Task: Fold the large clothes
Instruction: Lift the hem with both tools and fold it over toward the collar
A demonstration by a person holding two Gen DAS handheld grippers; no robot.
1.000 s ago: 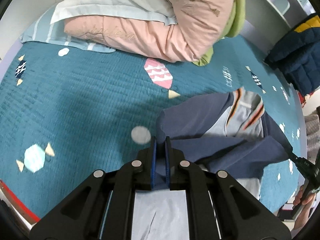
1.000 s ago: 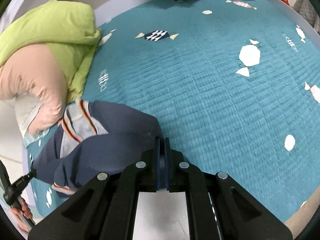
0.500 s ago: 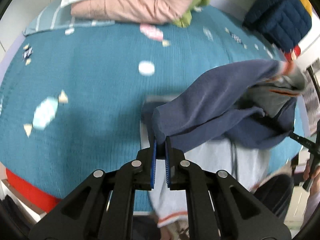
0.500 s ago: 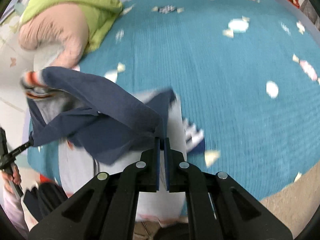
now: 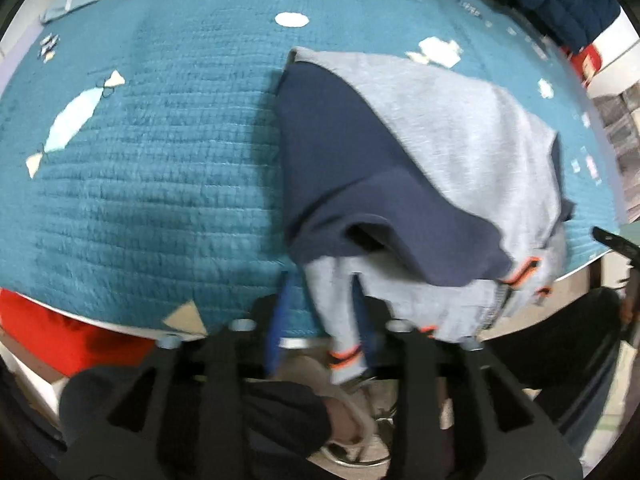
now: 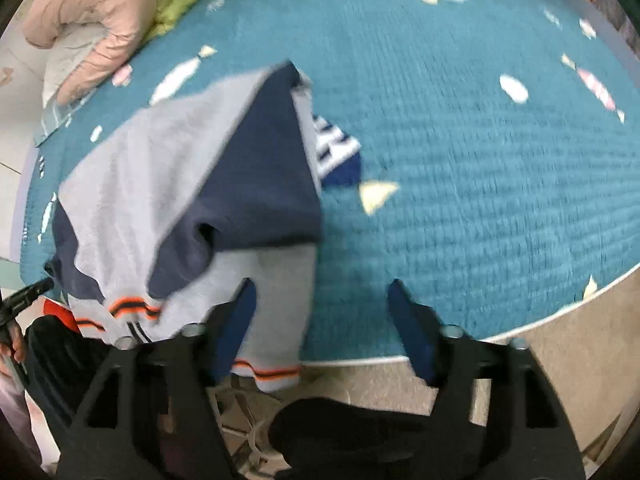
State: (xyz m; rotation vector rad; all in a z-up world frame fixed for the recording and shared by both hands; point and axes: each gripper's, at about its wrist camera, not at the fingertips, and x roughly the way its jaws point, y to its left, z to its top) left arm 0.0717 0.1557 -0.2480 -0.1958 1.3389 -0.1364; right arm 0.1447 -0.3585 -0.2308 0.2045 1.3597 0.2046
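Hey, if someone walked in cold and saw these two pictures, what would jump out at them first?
Probably the grey and navy sweatshirt with orange-striped cuffs, lying folded over at the near edge of the teal quilted bedspread, one sleeve dangling off the side. Next, the left gripper and right gripper, whose jaws have just been opening, each with grey fabric loose between its blue pads. A pink and green duvet is bunched at the far end.

Place: home bedroom | Signs: bed under a teal quilted bedspread (image 5: pixel 160 184) with candy shapes | pink and green duvet (image 6: pixel 100 12) bundled at its head | beige floor (image 6: pixel 580 344) beside it
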